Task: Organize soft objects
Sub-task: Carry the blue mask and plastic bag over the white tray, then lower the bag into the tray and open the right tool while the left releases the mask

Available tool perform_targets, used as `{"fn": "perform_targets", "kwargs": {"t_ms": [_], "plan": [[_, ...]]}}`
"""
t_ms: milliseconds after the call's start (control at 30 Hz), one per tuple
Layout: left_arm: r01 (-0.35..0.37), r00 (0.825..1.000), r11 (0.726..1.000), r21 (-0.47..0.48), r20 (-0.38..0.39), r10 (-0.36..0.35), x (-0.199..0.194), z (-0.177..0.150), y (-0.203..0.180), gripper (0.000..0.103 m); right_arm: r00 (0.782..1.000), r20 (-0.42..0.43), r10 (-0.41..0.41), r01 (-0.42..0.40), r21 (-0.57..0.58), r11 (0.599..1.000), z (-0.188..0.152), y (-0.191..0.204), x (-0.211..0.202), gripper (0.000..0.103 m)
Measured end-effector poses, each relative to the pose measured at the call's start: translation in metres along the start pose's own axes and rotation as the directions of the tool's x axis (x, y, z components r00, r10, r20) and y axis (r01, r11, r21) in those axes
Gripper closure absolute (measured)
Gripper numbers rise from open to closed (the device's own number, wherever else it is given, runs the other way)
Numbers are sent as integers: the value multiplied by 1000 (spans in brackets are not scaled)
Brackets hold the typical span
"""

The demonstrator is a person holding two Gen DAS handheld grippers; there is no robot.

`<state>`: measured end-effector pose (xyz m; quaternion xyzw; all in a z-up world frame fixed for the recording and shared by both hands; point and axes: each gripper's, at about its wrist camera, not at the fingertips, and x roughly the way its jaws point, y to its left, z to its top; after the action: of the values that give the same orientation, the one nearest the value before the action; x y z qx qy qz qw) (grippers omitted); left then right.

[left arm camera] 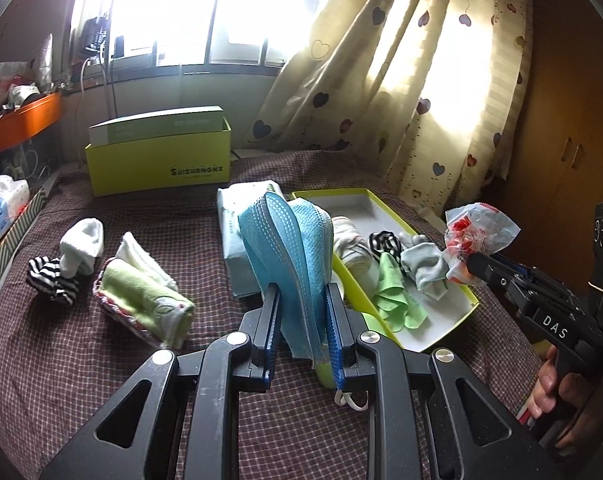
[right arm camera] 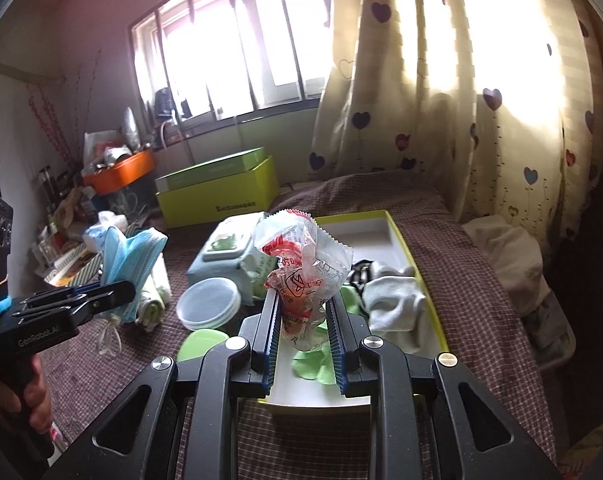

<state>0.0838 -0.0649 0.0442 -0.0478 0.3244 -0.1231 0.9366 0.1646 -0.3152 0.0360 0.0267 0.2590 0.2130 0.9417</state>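
Observation:
My left gripper (left arm camera: 301, 292) is shut on a bundle of blue face masks (left arm camera: 285, 248), held upright above the checked bed cover; the same masks (right arm camera: 129, 256) show in the right wrist view at the left. My right gripper (right arm camera: 303, 300) is shut on a crinkled clear plastic packet with red print (right arm camera: 301, 264), also seen at the right of the left wrist view as the packet (left arm camera: 477, 232). Below and ahead lies a shallow yellow-green tray (left arm camera: 385, 196) holding socks (left arm camera: 425, 268) and a green cloth (left arm camera: 397, 300).
A tall yellow-green box (left arm camera: 161, 160) stands at the back. Rolled socks (left arm camera: 65, 264) and folded towels (left arm camera: 145, 296) lie left on the bed. A wipes pack (right arm camera: 221, 260) and a round plastic lid (right arm camera: 207, 304) sit mid-bed. A heart-print curtain (left arm camera: 401, 80) hangs right; clutter lines the left wall.

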Motion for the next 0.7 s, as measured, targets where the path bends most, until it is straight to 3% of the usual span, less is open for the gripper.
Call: {"fn": "perform_targets", "kwargs": {"t_ms": [333,700], "plan": [[67,998,997,39,-16,-67,12,5,-27,81,998,-29,-61,62,28,998,-6,-27,5,82],[140,987,987,75,-88,-134,41,1,-58,81,981,-145,-130,134,21,991,-22,-53,33,82]]}}
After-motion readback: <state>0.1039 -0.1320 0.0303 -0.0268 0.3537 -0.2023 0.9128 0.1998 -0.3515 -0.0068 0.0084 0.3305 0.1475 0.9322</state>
